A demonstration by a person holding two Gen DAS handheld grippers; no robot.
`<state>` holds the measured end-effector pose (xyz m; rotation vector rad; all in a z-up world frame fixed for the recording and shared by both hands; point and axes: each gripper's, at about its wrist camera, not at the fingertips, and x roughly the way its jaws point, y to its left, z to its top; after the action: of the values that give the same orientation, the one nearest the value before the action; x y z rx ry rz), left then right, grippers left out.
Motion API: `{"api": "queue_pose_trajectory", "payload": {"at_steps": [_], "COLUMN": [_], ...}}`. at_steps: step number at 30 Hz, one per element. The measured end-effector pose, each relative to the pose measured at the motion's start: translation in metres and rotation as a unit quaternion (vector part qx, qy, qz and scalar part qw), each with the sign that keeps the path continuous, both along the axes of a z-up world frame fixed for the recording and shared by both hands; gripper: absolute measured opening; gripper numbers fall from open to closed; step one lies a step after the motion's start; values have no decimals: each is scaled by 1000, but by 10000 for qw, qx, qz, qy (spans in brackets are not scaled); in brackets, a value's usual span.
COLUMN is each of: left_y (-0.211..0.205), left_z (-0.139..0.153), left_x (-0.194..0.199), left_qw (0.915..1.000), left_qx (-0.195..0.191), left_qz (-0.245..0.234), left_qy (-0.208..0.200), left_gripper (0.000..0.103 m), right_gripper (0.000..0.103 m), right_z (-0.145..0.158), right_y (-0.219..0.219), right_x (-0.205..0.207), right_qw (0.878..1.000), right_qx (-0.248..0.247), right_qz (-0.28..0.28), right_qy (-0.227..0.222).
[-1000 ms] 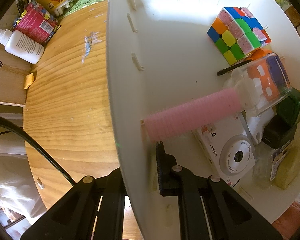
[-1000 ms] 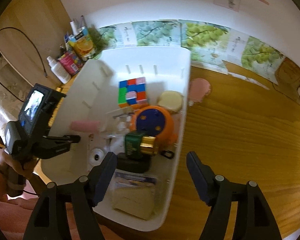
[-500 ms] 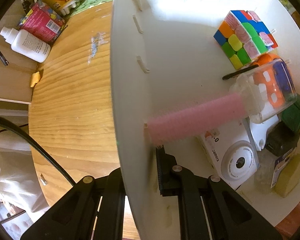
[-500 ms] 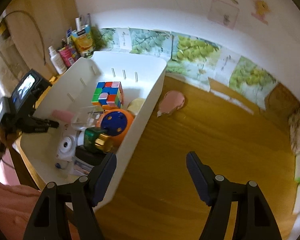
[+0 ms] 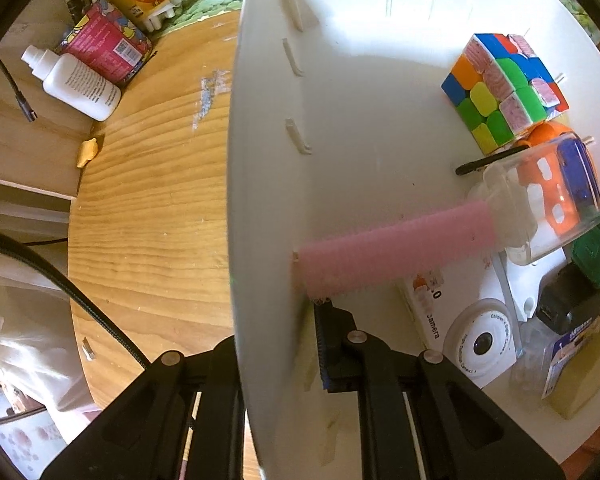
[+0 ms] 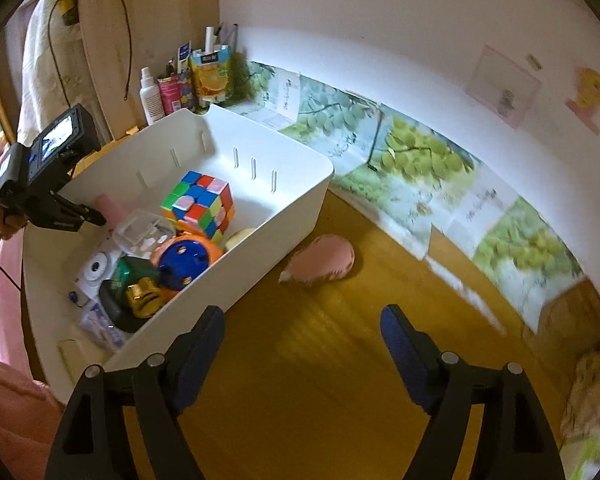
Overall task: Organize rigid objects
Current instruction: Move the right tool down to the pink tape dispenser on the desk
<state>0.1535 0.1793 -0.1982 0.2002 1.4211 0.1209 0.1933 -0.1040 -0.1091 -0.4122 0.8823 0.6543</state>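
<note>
The word "camera" is printed along the front of the white instant camera (image 5: 472, 332), with ".0" above it (the letters before are hidden). Small print rings its lens, and the other labels cannot be read.

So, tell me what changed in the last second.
The right tool swung away from above the white bin to over the bare tabletop, toward the pink object, its jaws opening with nothing between them. The left tool stayed clamped on the bin's wall; the Rubik's cube and the bin's other contents kept their places.
</note>
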Motion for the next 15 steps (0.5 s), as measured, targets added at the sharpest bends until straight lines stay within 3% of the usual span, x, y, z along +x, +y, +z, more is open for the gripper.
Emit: {"api": "queue_pose_trajectory", "payload": {"at_steps": [7, 10, 11, 15], "left_y": [-6, -11, -13, -17], "left_z": [1, -1, -1, 0], "left_x": [0, 1, 1, 3], "left_qw": [9999, 9998, 9997, 9996], "left_qx": [157, 197, 207, 241], "left_qz": [27, 75, 95, 155], "left_qy": [22, 4, -4, -19], "left_gripper": [16, 16, 16, 16], "right_gripper": [84, 94, 102, 103], "right_z": [-27, -38, -42, -54], "right_y": [-1, -2, -2, -1], "right_x": [30, 40, 42, 49], "right_qw": [9984, 9975, 9973, 9949], "right_qx": [-44, -13, 10, 72], "right_qz": [568, 710, 738, 1009], "right_qy": [-44, 11, 26, -37]}}
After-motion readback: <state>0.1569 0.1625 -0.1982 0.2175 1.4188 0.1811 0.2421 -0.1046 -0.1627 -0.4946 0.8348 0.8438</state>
